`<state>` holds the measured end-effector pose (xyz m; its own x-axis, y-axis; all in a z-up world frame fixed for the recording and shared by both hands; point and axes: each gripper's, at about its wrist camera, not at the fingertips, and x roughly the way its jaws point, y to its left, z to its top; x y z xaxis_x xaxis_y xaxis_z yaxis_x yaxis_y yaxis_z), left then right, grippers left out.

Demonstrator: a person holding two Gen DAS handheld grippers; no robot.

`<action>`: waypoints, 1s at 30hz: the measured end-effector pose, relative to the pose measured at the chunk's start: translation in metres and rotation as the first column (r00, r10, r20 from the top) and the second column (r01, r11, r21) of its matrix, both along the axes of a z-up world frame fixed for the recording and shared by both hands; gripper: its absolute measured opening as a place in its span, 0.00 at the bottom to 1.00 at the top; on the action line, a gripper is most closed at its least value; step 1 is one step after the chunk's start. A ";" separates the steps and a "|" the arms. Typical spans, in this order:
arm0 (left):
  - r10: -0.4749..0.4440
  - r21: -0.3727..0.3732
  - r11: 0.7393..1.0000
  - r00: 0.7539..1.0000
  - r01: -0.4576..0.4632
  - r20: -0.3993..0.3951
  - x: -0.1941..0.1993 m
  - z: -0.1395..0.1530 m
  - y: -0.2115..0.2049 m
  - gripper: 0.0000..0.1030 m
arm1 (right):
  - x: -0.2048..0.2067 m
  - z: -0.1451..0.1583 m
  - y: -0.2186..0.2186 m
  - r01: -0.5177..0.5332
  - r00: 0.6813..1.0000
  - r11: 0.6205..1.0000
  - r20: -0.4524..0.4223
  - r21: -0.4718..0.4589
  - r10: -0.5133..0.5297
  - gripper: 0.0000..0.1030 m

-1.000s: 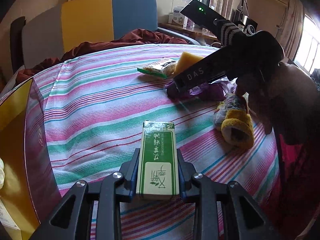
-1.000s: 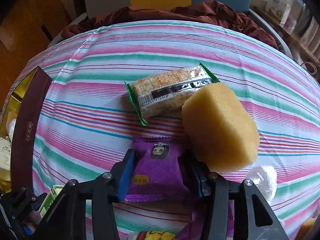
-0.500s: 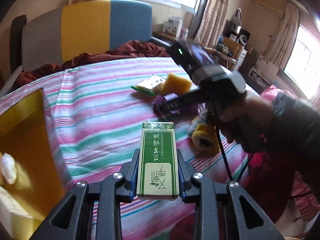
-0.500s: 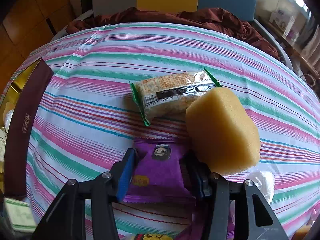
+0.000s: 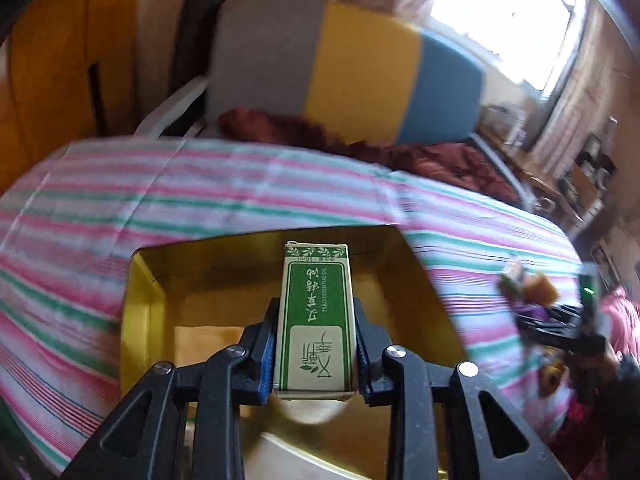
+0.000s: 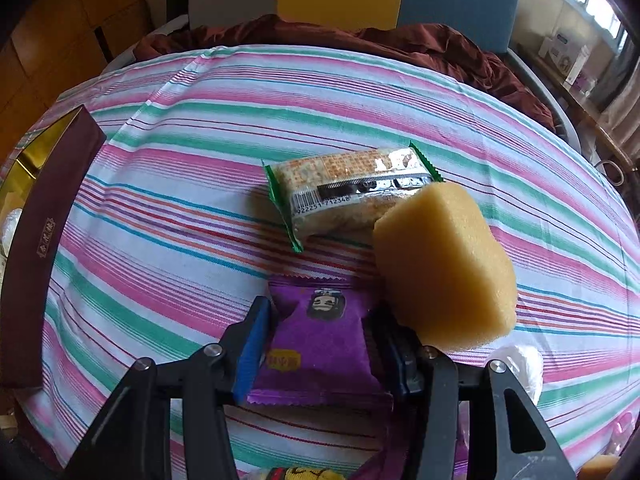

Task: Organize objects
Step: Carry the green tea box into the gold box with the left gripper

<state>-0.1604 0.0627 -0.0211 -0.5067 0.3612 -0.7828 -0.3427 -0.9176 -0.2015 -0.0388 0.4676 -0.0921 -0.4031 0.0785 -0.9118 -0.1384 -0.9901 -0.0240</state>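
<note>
A: What do you see in the left wrist view?

B: The left gripper (image 5: 316, 344) is closed on a small green and white box (image 5: 316, 320). The box stands lengthwise between the two fingers, and its printed face looks up at the camera. Below it is an open golden box (image 5: 144, 292), so the small box is held over the inside of this container, above the floor of it. Something pale and round shows just under the near end of the small box, but it is blurred and I cannot tell what it is.

A: And around the golden box?

B: It lies on a striped cloth (image 5: 200, 192) with pink, green and white bands. Behind the cloth there is a chair back (image 5: 344, 76) in grey, yellow and blue, with a dark red blanket (image 5: 432, 160) in front of it. At the right edge the other gripper is visible, small and blurred.

A: Now the right wrist view?

B: The right gripper (image 6: 324, 332) has a purple snack packet (image 6: 324, 340) between its fingers. Both pads touch the sides of the packet, which lies on the cloth. A yellow sponge (image 6: 444, 268) sits just right of the packet and touches the right finger. Behind them lies a cracker packet (image 6: 348, 188) with green ends, partly under the sponge. The dark red outer wall of the golden box is at the left edge.
</note>
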 end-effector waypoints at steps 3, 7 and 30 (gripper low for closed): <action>0.045 -0.007 0.999 0.996 -0.044 0.075 -0.025 -0.027 -0.017 0.29 | 0.001 0.000 0.000 -0.002 1.000 1.000 -0.001 0.002 0.002 0.51; 0.044 -0.018 0.999 0.995 -0.043 0.094 -0.043 -0.042 -0.018 0.30 | 0.000 -0.001 0.001 -0.004 1.000 1.000 -0.001 0.005 0.004 0.51; 0.162 -0.131 0.979 0.987 -0.159 0.012 -0.009 -0.028 -0.036 0.34 | -0.006 -0.003 0.002 -0.016 1.000 1.000 0.001 0.027 0.016 0.51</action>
<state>-0.1695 0.0268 -0.0487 -0.5315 0.1716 -0.8295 -0.1853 -0.9791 -0.0838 -0.0443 0.4693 -0.0948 -0.4042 0.0964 -0.9096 -0.1223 -0.9912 -0.0507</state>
